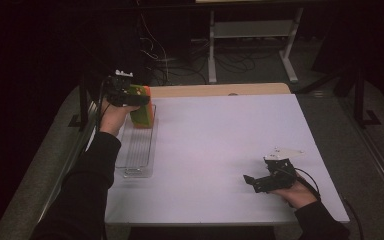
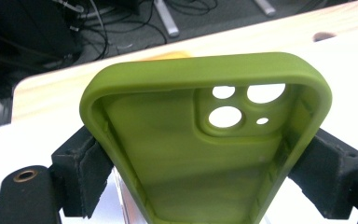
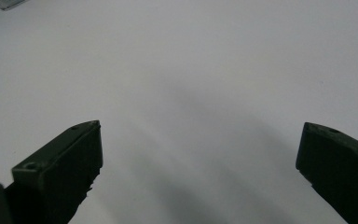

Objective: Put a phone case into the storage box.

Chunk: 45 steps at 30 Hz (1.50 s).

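Note:
My left gripper point(image 1: 139, 106) is shut on a green phone case point(image 2: 205, 140), gripping it by its two long sides. The case's open inside faces the camera, with its camera cut-outs at the upper right. In the high view the green phone case point(image 1: 139, 112) hangs above the far end of a clear tray point(image 1: 139, 155) at the table's left, and an orange case point(image 1: 148, 105) stands upright right behind it. My right gripper point(image 1: 252, 181) rests low over the white table point(image 1: 220, 140) near the front right, open, with nothing between its jaws point(image 3: 200, 158).
The clear tray lies lengthwise along the left edge of the white table. A bare wooden strip point(image 1: 220, 90) runs along the table's far edge. Beyond it are cables and a white frame's legs point(image 1: 250, 35) on the floor.

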Tool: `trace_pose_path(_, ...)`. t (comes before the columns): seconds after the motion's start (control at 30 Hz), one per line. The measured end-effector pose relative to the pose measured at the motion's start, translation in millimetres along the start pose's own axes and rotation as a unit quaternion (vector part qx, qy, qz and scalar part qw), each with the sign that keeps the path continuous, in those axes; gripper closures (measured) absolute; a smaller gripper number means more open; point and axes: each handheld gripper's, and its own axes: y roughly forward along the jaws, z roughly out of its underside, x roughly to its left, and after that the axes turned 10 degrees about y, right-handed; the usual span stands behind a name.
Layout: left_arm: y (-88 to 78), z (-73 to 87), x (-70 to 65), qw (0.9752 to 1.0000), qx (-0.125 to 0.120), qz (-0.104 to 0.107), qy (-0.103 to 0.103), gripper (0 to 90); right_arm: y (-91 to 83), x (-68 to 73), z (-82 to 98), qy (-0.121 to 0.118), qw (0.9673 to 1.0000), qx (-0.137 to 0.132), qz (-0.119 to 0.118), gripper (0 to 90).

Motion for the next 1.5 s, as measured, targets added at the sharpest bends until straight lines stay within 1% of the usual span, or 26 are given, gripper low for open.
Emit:
trace_pose_path(0.07,6.2,4.3,0.0,1.0000,0.008,-0.005,-0.002,14.1,-0.2,0.3,0.0,-0.001,1.0000,0.001,0.000,0.0)
trace_pose_path(0.13,12.1,7.9,0.4,0.9999,0.014,-0.005,-0.005,14.0,-0.2,0.3,0.0,0.000,1.0000,0.001,0.000,0.0)
trace_pose_path(0.2,16.9,11.4,0.4,0.9998,0.013,-0.010,-0.009,14.0,-0.4,0.5,-0.2,0.001,1.0000,0.001,0.000,0.0)
trace_pose_path(0.27,20.8,14.0,0.6,0.9997,0.018,-0.010,-0.011,13.9,-0.5,0.6,-0.3,0.001,1.0000,0.001,0.000,0.0)
trace_pose_path(0.37,25.9,17.5,0.5,0.9993,0.022,-0.026,-0.013,13.8,-0.5,0.5,-0.4,0.000,1.0000,0.000,0.000,0.0)
trace_pose_path(0.43,28.9,18.9,1.1,0.9993,0.020,-0.026,-0.019,13.6,-0.4,0.5,-0.4,0.000,1.0000,0.000,-0.001,0.0)
trace_pose_path(0.47,29.5,19.0,1.5,0.9993,0.022,-0.027,-0.016,13.5,-0.3,0.6,-0.4,0.001,1.0000,0.001,-0.001,0.0)
trace_pose_path(0.53,31.5,19.4,1.2,0.9991,0.022,-0.030,-0.019,13.4,-0.2,0.9,-0.3,0.001,1.0000,0.001,-0.001,0.0)
trace_pose_path(0.6,32.1,18.7,1.2,0.9991,0.021,-0.034,-0.016,13.2,-0.1,1.0,-0.3,0.001,1.0000,0.001,-0.001,0.0)
trace_pose_path(0.67,33.5,18.0,-0.2,0.9989,0.013,-0.039,-0.025,13.1,-0.1,1.0,-0.3,0.000,1.0000,0.001,0.000,0.0)
trace_pose_path(0.73,34.8,17.9,0.3,0.9988,0.014,-0.042,-0.021,12.6,-0.4,1.0,-0.5,-0.001,1.0000,0.001,0.001,0.0)
trace_pose_path(0.77,35.2,18.1,0.5,0.9989,0.017,-0.039,-0.022,12.5,-0.4,0.9,-0.6,-0.003,1.0000,0.000,0.001,0.0)
trace_pose_path(0.83,37.6,18.8,0.4,0.9989,0.013,-0.034,-0.028,11.8,-0.5,0.9,-0.7,-0.004,1.0000,-0.001,0.000,0.0)
trace_pose_path(0.93,37.6,18.2,1.2,0.9993,0.007,-0.026,-0.026,10.0,-0.5,1.1,-0.7,-0.003,1.0000,0.000,0.000,0.0)
trace_pose_path(1.0,36.4,17.5,1.2,0.9992,0.000,-0.027,-0.028,9.8,-0.3,1.1,-0.7,-0.004,1.0000,0.000,0.000,0.0)
trace_pose_path(1.07,36.0,17.2,1.5,0.9991,-0.009,-0.025,-0.033,7.5,-0.2,1.3,-0.7,-0.004,1.0000,0.000,0.000,0.0)
trace_pose_path(1.13,35.2,17.3,2.2,0.9990,-0.009,-0.025,-0.035,7.0,-0.1,1.8,-0.9,-0.002,1.0000,0.001,-0.001,0.0)
trace_pose_path(1.17,34.3,17.6,3.1,0.9992,-0.006,-0.024,-0.033,6.2,0.0,2.0,-0.9,-0.003,1.0000,0.001,-0.002,0.0)
trace_pose_path(1.27,31.0,18.2,3.5,0.9995,-0.005,-0.015,-0.029,4.9,0.4,1.9,-0.9,-0.005,1.0000,0.000,-0.002,0.0)
trace_pose_path(1.3,29.5,18.3,2.6,0.9994,-0.007,-0.011,-0.031,4.9,0.4,2.0,-0.8,-0.004,1.0000,0.001,-0.003,0.0)
trace_pose_path(1.33,27.2,18.2,2.6,0.9997,-0.007,-0.005,-0.024,4.7,0.4,1.8,-0.7,-0.005,1.0000,0.002,-0.002,0.0)
trace_pose_path(1.4,22.3,18.0,1.9,0.9998,-0.011,0.009,-0.018,4.5,0.5,2.0,-0.6,-0.005,1.0000,0.002,-0.003,0.0)
trace_pose_path(1.5,10.1,17.3,0.6,0.9992,-0.022,0.033,-0.002,4.3,0.5,2.0,-0.6,-0.005,1.0000,0.002,-0.003,0.0)
